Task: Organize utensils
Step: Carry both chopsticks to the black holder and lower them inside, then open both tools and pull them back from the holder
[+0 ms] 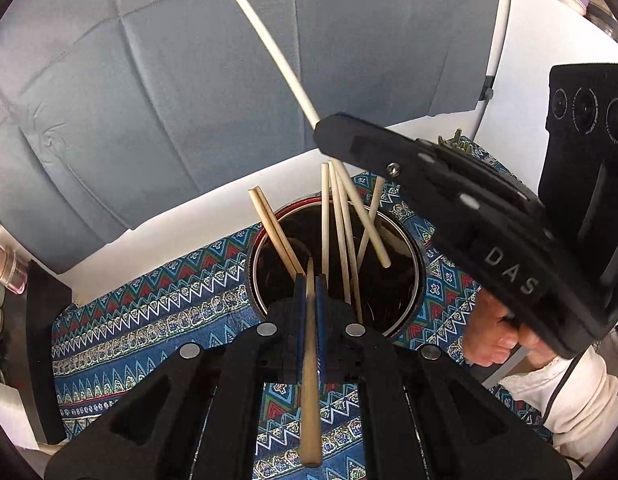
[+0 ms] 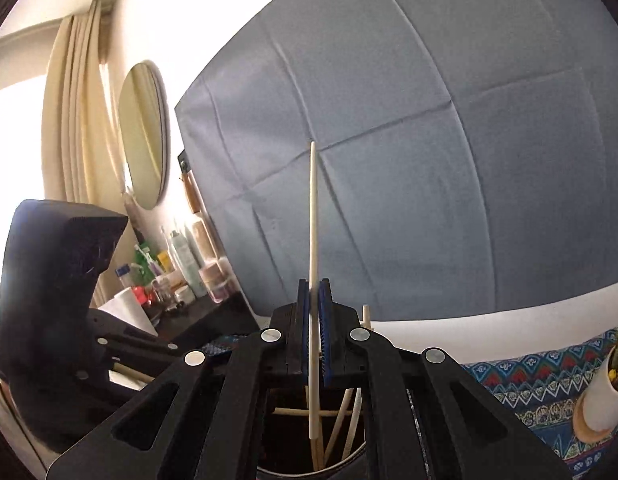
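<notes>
Both grippers hold a chopstick over the round holder (image 1: 413, 248), which stands on the patterned cloth (image 1: 149, 320) near the counter's back edge. The left gripper (image 1: 309, 280) has its jaws clamped on a tan chopstick (image 1: 310, 380); the right gripper (image 2: 313, 292) pinches a white chopstick (image 2: 313, 216) at mid-length, its lower end inside the rim. Released tilted, the white one could tip out over the rim, and the two grippers are close enough to collide. Standing loose in the holder: about six chopsticks, though overlap makes that uncertain. Held: two. Holders: one.
</notes>
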Demonstrator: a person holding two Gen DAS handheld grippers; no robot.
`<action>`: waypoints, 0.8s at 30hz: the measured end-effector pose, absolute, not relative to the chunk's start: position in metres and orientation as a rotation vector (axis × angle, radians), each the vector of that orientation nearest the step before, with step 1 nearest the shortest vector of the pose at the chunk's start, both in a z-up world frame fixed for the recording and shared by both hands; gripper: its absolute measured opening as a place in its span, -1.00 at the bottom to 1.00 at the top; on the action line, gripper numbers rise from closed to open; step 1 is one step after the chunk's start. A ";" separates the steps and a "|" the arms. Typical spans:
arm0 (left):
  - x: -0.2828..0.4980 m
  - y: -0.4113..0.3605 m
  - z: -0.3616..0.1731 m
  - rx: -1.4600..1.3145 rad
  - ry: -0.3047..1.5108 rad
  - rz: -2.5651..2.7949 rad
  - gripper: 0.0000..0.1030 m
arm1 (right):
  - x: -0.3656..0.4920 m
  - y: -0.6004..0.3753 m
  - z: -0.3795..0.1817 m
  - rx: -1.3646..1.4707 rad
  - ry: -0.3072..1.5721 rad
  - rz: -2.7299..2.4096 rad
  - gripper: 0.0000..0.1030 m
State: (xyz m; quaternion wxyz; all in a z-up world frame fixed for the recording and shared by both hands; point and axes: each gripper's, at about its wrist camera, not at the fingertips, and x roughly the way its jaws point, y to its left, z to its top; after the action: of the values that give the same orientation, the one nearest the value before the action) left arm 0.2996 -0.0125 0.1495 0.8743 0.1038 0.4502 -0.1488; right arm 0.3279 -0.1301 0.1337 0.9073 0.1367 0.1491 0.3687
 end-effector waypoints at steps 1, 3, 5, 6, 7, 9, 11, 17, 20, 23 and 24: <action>0.301 -0.013 0.148 0.214 0.944 -0.310 -0.90 | 0.328 -0.127 0.130 0.273 0.302 0.755 -0.91; 0.305 -0.014 0.145 0.217 0.948 -0.312 -0.90 | 0.325 -0.122 0.124 0.237 0.294 0.732 -0.91; 0.309 -0.014 0.142 0.202 0.955 -0.312 -0.90 | 0.321 -0.116 0.118 0.190 0.288 0.718 -0.91; 0.310 -0.014 0.140 0.195 0.959 -0.314 -0.90 | 0.318 -0.115 0.115 0.166 0.285 0.705 -0.91; 0.311 -0.014 0.138 0.191 0.962 -0.314 -0.90 | 0.316 -0.115 0.112 0.149 0.285 0.698 -0.91; 0.313 -0.013 0.135 0.185 0.969 -0.314 -0.90 | 0.312 -0.115 0.107 0.118 0.293 0.682 -0.91; 0.313 -0.013 0.134 0.186 0.966 -0.311 -0.90 | 0.308 -0.115 0.103 0.086 0.302 0.675 -0.91; 0.310 -0.012 0.134 0.179 0.952 -0.309 -0.85 | 0.293 -0.117 0.102 0.021 0.313 0.662 -0.91; 0.306 -0.013 0.137 0.178 0.947 -0.314 -0.73 | 0.286 -0.117 0.105 -0.003 0.310 0.666 -0.90; 0.301 -0.014 0.140 0.191 0.933 -0.312 -0.51 | 0.278 -0.117 0.108 -0.028 0.302 0.664 -0.90; 0.299 -0.014 0.142 0.198 0.925 -0.305 -0.42 | 0.276 -0.117 0.108 -0.035 0.299 0.662 -0.90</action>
State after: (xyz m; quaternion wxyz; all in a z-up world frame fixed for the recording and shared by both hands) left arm 0.2988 -0.0140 0.1419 0.8790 0.0948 0.4438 -0.1463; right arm 0.2759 -0.1169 0.1078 0.9346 -0.0169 0.1463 0.3237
